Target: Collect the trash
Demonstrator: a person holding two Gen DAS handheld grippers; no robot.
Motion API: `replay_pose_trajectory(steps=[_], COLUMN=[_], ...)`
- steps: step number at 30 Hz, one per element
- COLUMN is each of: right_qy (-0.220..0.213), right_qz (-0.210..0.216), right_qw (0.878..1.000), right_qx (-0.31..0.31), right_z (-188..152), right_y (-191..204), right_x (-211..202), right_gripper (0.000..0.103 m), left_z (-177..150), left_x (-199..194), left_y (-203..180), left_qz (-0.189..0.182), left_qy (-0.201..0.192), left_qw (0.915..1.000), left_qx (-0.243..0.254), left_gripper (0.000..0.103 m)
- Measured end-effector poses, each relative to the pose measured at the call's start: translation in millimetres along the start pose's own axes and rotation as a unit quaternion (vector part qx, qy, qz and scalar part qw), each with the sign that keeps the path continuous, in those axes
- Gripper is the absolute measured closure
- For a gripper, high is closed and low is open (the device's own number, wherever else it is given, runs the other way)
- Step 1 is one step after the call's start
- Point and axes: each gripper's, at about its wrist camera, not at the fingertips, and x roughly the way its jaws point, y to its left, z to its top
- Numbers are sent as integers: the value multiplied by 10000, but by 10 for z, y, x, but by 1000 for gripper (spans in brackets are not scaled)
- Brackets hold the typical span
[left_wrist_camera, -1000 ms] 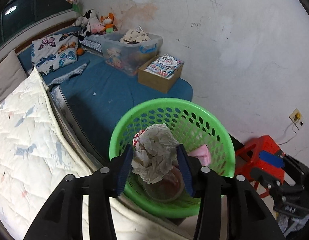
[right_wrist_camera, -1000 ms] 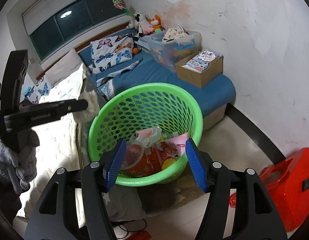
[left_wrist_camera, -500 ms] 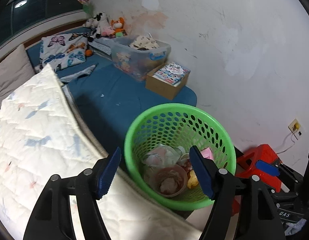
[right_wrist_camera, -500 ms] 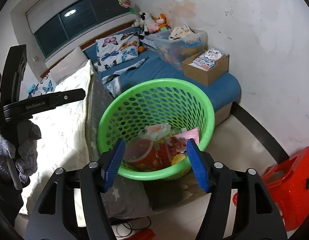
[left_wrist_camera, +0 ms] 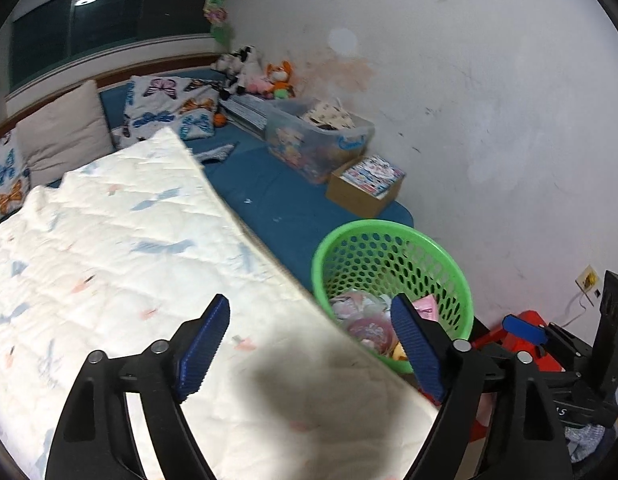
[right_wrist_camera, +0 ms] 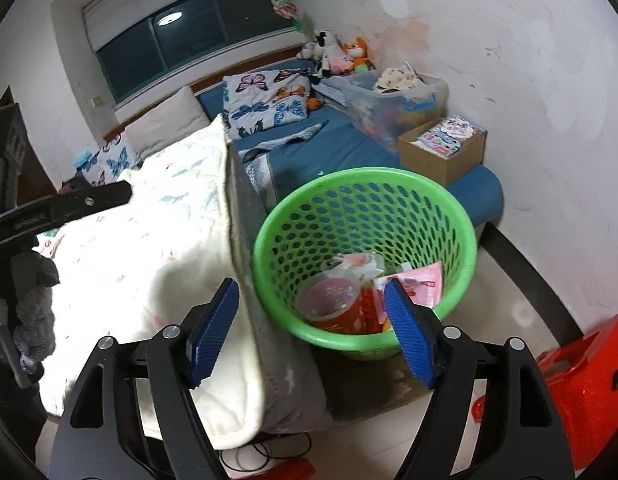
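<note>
Left tongs (left_wrist_camera: 309,344) now wide apart and empty over the quilt (left_wrist_camera: 109,248), paper wad dropped into green basket (right_wrist_camera: 365,184); right tongs (right_wrist_camera: 311,330) also gaping, next piece needed

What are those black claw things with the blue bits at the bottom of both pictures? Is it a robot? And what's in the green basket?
It isn't a robot. A person holds a grabbing tool in each hand, and each tool has a small camera looking out along its two fingers.

One picture comes from the left gripper, the other from the right gripper. The blue bits are grip pads on the fingers. Both tools are open and hold nothing.

The green basket stands on the floor beside the bed. Inside lies trash: a cup, a pink wrapper and crumpled paper. The left tool looks across a white quilt. On the blue mattress sit a cardboard box and a clear tub.
</note>
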Motion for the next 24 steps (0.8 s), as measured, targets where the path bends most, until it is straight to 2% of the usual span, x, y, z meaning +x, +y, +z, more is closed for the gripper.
replay_pose_trajectory(steps=[8,20,24], right_qy=[42,116,78], right_qz=[224,413,417], right_qw=[9993,9975,9963], right_qx=[-312,-561,-746], right_z=[-55,-171,-222], right_y=[442,1012,1197], right_x=[-6,-119,-164], right_gripper=[19,10,10], left_z=[-300,-883,-1056], left_x=[-519,-1167,-1352], left_y=[312,714,846], left_qz=[445,1127,1245], left_qy=[-246,-419,-476], left_qw=[9985,9914,9884], left_qx=[-198,-512,-729], left_gripper=[11,8,8])
